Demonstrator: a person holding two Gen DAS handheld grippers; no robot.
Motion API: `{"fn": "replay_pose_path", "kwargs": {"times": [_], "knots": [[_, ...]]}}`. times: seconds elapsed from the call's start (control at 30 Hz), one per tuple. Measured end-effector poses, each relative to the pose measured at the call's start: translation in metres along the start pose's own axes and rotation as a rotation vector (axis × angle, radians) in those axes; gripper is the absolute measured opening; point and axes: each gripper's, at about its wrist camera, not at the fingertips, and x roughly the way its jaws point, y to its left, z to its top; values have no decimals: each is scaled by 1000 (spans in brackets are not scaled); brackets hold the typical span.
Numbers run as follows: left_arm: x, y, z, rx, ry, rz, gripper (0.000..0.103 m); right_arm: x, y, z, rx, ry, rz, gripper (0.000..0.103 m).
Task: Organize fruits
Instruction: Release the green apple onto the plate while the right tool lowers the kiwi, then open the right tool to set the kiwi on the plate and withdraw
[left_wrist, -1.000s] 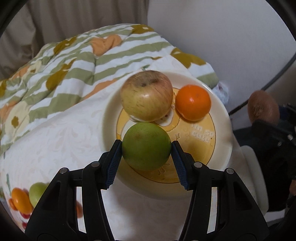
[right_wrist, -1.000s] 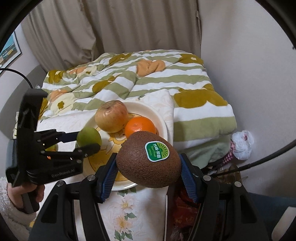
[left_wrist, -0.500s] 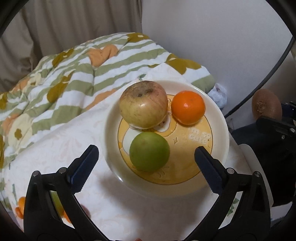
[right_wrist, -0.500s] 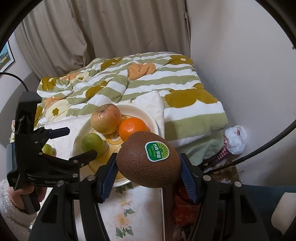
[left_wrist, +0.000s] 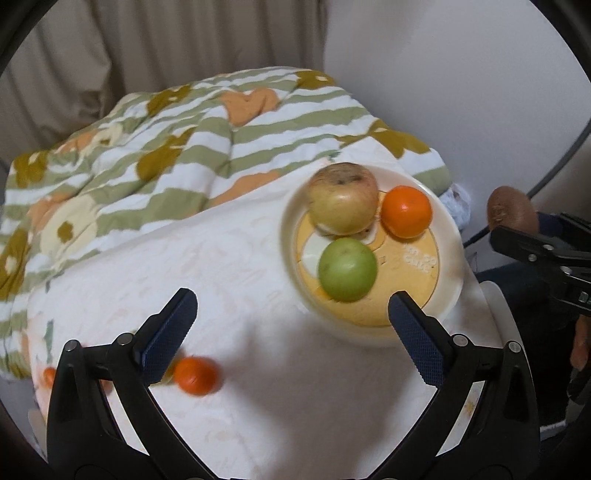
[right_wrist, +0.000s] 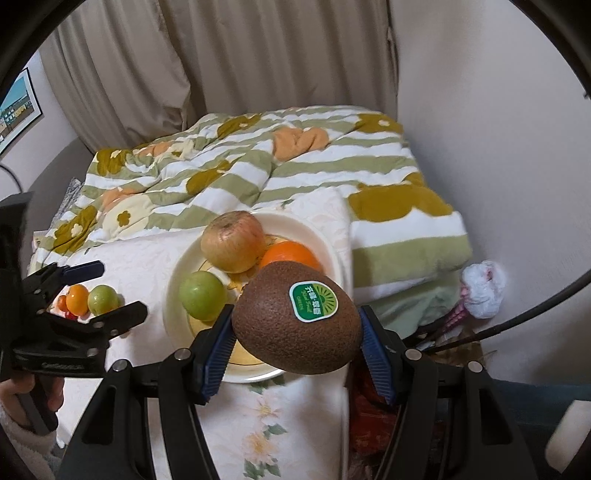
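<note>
In right view only: kiwi (right_wrist: 297, 323) sticker, right gripper (right_wrist: 297, 347) clamping it; left gripper (left_wrist: 291, 325) fingers spread, empty.

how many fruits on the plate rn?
3 on the plate: apple at the back, orange to its right, green fruit front left. The kiwi is in the right claw, not yet down; it could hide something.

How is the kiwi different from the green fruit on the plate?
The kiwi is brown, fuzzy, oval and stickered; the green fruit is smooth, round and bare. The kiwi looks larger, though it is nearer the camera. The kiwi is clamped in the right gripper; the green fruit rests free on the plate. Both are whole.
</note>
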Motion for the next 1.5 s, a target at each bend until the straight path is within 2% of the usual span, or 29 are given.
{"fn": "replay_pose_path", "kwargs": {"times": [0.17, 0.3, 0.7, 1.0, 1.07, 1.17, 1.23, 1.27, 1.5], "knots": [[-14, 16, -18, -56, 13, 38, 103, 16, 11, 0, -33, 28, 54, 61], [-22, 25, -34, -98, 26, 67, 103, 29, 23, -3, -107, 49, 49, 61], [-26, 34, -82, -213, 79, 119, 103, 73, 30, -13, -197, 87, 67, 61], [-30, 34, -95, -259, 81, 146, 103, 82, 31, -16, -242, 74, 70, 61], [-31, 33, -97, -266, 78, 149, 103, 80, 31, -16, -246, 57, 71, 63], [-33, 32, -98, -275, 73, 153, 103, 77, 32, -12, -256, 38, 59, 75], [-34, 32, -98, -285, 68, 154, 103, 72, 29, -11, -242, 27, 64, 96], [-35, 31, -98, -290, 64, 154, 103, 68, 27, -11, -230, 19, 68, 100], [-44, 27, -92, -306, 23, 157, 103, 50, 17, -13, -240, 4, 65, 103]]}}
